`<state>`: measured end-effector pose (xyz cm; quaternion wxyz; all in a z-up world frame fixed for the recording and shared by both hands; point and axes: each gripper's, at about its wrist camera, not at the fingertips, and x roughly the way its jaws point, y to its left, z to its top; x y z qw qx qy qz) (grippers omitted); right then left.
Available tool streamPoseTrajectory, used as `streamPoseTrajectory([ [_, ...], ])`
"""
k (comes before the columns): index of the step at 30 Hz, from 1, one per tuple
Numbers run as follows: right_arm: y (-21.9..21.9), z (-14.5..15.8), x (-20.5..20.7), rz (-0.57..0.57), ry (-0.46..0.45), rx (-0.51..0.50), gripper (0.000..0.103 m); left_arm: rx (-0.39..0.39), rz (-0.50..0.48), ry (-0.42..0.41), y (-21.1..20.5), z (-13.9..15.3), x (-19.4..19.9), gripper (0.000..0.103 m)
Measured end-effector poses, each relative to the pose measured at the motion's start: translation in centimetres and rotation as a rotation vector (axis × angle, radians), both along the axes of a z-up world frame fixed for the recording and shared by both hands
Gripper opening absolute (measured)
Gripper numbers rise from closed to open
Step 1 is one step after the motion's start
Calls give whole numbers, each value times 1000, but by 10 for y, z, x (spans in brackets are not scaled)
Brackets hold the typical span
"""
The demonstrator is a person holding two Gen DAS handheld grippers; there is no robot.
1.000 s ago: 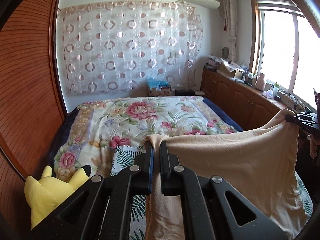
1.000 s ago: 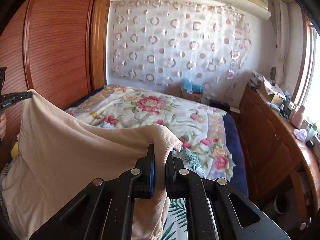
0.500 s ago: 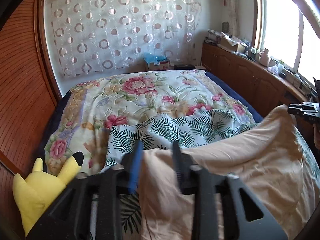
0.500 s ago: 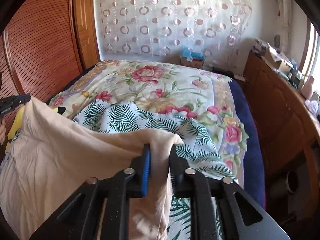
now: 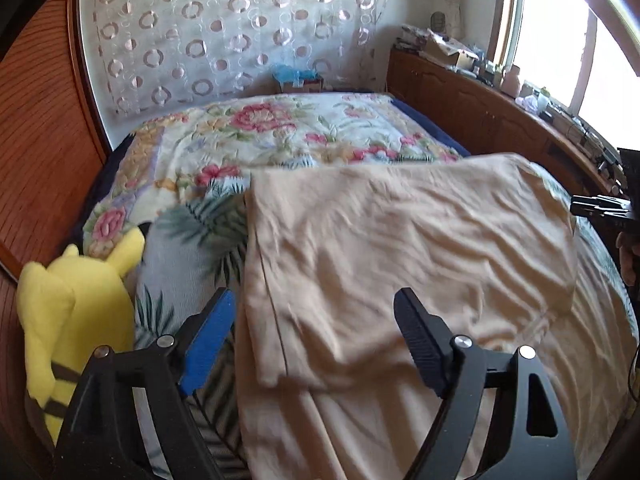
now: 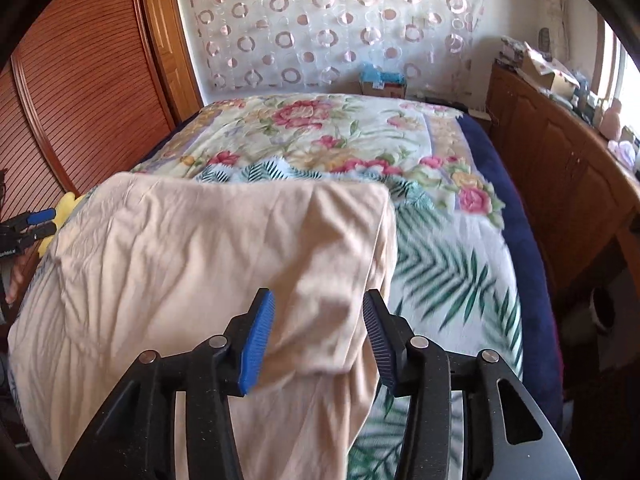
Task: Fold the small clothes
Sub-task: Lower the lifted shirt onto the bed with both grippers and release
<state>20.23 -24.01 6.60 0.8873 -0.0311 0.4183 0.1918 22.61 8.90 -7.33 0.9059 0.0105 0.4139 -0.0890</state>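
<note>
The left gripper (image 5: pixel 316 336) and right gripper (image 6: pixel 318 332) have just been opening; both stand spread, pads clear of the beige garment (image 5: pixel 400 248), which lies folded over near the bed's (image 6: pixel 532 280) front edge. Step in hand: release after a fold. Next: regrip the fold's ends to fold again.

A: Report all readable text, labels, brands or numbers in the two wrist views.

B: None can be read. In the right wrist view, the left gripper (image 6: pixel 28 226) at the frame's left edge carries a short white marking on its black body, too small and blurred to make out.

A: The cardboard box (image 6: pixel 382 87) at the far end of the bed?

B: A reddish patch shows on its face; no characters can be resolved.
</note>
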Motion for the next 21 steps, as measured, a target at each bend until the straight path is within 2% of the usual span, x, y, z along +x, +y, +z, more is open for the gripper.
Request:
streamPoseTrajectory([
  [8,-12,-1,-19,-12,69,55,48,-7,22,58,1,-27,-10,82],
  [14,-16,-4,-2,-11,71,59,48,50,15,49,-9,-28,-8,86],
  [21,-18,-10,17,-33,48,55,48,51,13,52,-7,-30,-9,89],
])
